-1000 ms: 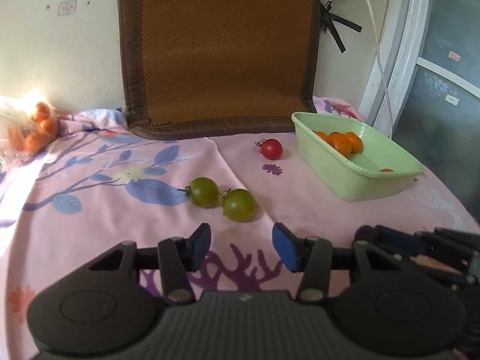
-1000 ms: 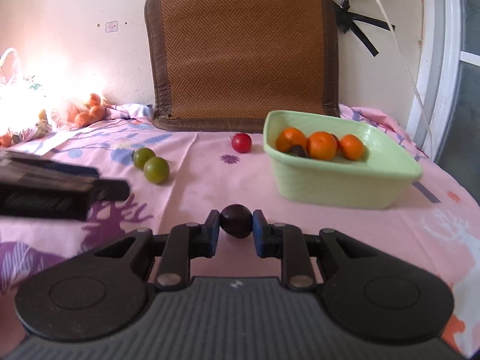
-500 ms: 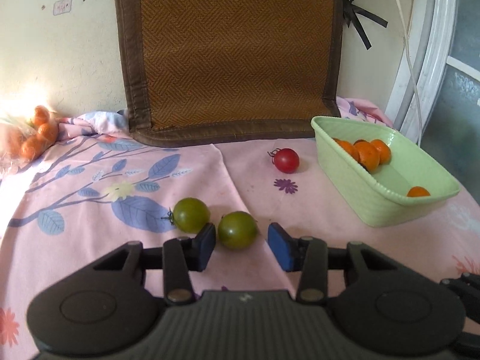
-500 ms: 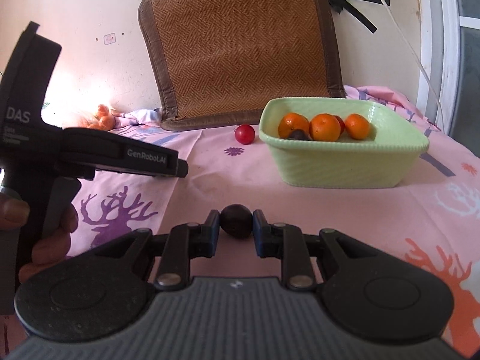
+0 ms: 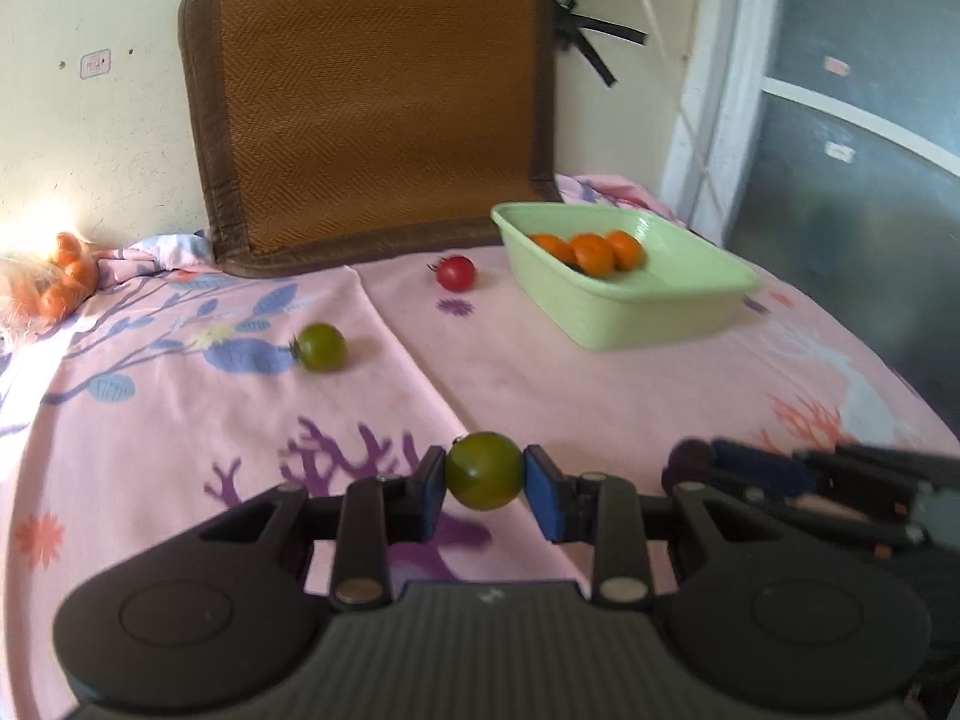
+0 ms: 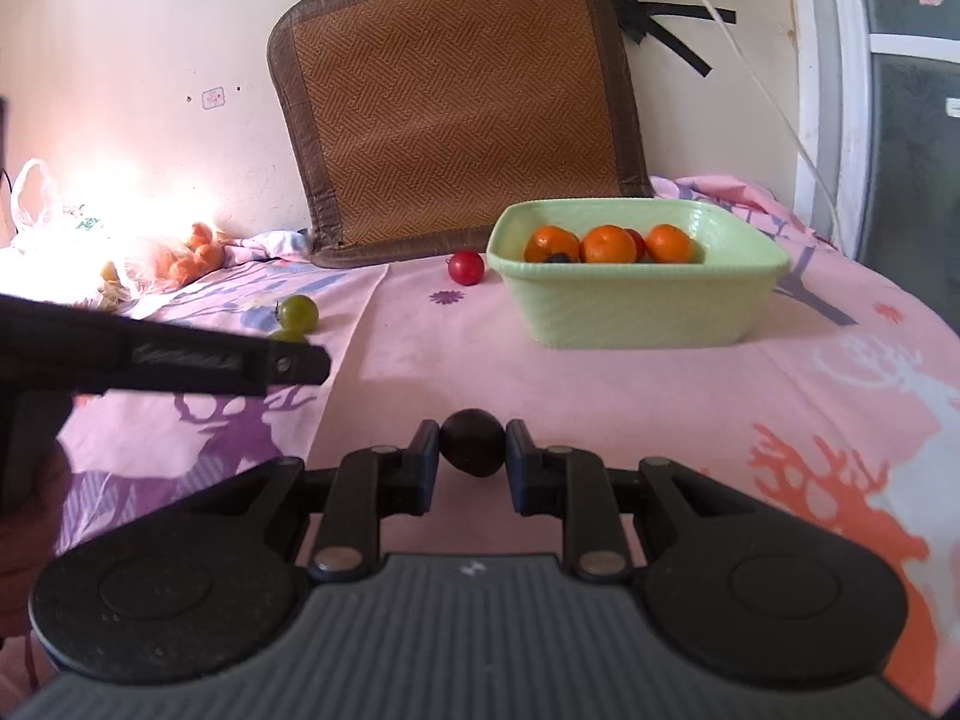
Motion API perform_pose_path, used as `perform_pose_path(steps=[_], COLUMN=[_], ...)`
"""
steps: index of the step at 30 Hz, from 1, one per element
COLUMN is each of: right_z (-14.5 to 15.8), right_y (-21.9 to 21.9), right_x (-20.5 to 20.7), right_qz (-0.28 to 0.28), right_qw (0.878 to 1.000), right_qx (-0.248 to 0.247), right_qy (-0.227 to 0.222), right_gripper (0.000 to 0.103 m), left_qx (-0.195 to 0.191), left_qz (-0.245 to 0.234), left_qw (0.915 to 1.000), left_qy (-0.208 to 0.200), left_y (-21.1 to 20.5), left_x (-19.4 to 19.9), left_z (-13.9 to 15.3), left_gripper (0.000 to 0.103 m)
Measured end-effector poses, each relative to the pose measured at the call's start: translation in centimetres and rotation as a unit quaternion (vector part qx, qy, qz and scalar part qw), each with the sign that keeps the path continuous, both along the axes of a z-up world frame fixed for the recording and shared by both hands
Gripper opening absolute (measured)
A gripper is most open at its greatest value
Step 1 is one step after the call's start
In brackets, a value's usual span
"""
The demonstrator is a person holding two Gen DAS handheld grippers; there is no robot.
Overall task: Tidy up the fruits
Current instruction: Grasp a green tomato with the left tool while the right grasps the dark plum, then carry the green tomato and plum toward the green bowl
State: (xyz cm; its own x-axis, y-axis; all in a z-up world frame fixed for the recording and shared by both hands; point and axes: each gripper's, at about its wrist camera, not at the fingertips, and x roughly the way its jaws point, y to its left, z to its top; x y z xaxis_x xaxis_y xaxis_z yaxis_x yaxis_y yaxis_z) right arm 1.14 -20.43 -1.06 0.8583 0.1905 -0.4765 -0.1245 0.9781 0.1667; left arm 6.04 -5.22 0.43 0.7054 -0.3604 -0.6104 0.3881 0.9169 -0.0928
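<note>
Left wrist view: we see the left gripper (image 5: 485, 483) w/ both blue pads pinching a green tomato (image 5: 483, 470), held clear above the pink printed cloth (image 5: 630, 396). Landmark = the pale green basin (image 5: 624, 294): it sits far right on the cloth, w/ three oranges (image 5: 591, 252) inside, at its far end. A red tomato (image 5: 455, 273) lies just left of the basin, near the foot of the woven brown mat (image 5: 378, 102) leaning on the wall. A second green tomato (image 5: 322, 347) lies well left of the basin, nearer us than the red one. The right gripper (image 5: 810, 480) shows blurred, nearer than the basin, at the frame's right edge. A small wall sticker (image 5: 95, 64) carries print, too small to read. Right wrist view: we see the right gripper (image 6: 473, 450) w/ its pads clamped on a dark plum-like fruit (image 6: 472, 443), in front of the basin (image 6: 642, 306). Oranges (image 6: 609, 243) sit in it along w/ a red fruit and a dark one, partly hidden. The left gripper's body crosses at far left; no lettering legible on it here. Faint scribble high on the wall, unreadable.
</note>
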Motion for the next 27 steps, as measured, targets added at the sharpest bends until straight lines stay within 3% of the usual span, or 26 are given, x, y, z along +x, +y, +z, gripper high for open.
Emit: perform_pose_path(steps=[14, 27], right_z=[0.2, -0.9], right_y=[0.0, 0.1], right_x=[-5.2, -6.1], right_qz=[-0.027, -0.020], right_qw=[0.999, 0.999], right_qx=[-0.029, -0.014], right_qy=[-0.005, 0.021], right_gripper=[0.026, 0.028], left_qx=[0.008, 0.024], left_qz=[-0.028, -0.011], left_qw=[0.9996, 0.9996], left_qy=[0.003, 0.006], left_y=[-0.4, -0.7], left_x=[-5.5, -6.4], left_z=[-0.9, -1.3], left_gripper=[0.029, 0.029])
